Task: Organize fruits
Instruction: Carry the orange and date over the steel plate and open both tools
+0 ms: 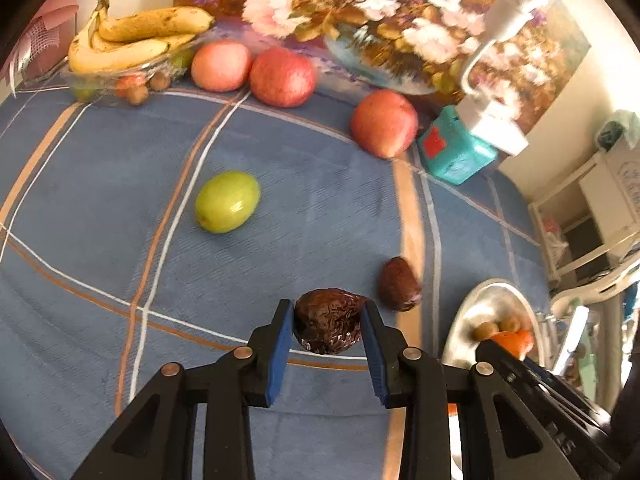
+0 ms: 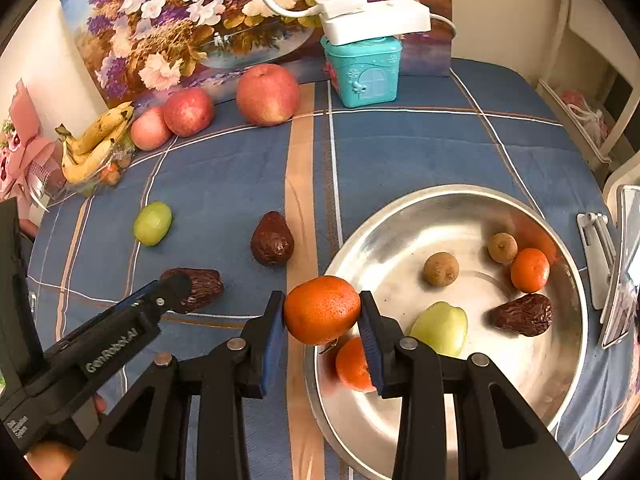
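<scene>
Left to right. Far to your upper left, beyond the left gripper (image 1: 328, 320), a bunch of bananas (image 1: 132, 42) lies in a clear dish, with three apples ranged to its right; the nearest apple (image 1: 384, 122) sits beside a teal box (image 1: 456, 148). Ahead and left of the fingers a green fruit (image 1: 227, 201) rests loose on the blue checked cloth (image 1: 100, 260).

Your left gripper is closed on a wrinkled dark date (image 1: 328, 320), its blue pads pressing both flanks; whether the date has left the cloth cannot be told. A second date (image 1: 398, 284) lies just ahead and to the right of it, untouched.

Your right gripper (image 2: 322, 310) grips a mandarin (image 2: 322, 309), which hangs over the near-left rim of the steel bowl (image 2: 400, 216). Inside the bowl, ahead and to the right of the fingers, lie small brown fruits, another mandarin, a date and a pale green fruit.

Step in hand: both fruits are gripped, neither delivered. By this reading, next you carry the mandarin inward over bare steel and let go, then lift the date clear and bring it rightward across the rim without striking the right gripper.
</scene>
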A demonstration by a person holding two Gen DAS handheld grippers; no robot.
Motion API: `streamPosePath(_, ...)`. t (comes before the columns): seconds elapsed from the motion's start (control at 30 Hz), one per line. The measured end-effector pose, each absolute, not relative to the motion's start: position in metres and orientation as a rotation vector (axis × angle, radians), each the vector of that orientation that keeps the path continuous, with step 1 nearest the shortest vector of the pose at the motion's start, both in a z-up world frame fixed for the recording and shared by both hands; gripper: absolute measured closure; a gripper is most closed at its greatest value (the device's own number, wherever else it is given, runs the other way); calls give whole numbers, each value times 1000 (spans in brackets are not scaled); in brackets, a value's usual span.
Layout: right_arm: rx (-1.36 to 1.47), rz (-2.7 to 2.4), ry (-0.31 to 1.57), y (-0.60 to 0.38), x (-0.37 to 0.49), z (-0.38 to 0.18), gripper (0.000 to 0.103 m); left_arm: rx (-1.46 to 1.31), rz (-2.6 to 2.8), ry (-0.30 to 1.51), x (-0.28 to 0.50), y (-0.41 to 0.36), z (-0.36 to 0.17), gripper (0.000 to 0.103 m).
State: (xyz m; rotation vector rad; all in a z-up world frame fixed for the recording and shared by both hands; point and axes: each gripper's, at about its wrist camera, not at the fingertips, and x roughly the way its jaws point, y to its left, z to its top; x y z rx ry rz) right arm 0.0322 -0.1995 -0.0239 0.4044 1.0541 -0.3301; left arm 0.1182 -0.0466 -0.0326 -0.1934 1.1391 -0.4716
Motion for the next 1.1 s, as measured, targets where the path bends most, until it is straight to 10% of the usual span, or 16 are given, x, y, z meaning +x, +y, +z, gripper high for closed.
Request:
streamPosePath(0.77,635,-697,1026,-299,-34,-32,65,-71,-739,1171,70,-128,-8,65)
streamPosePath(1.1,590,-657,1042,-289,-24,-33,39,-12,-337,1243,99,-78,-37,12)
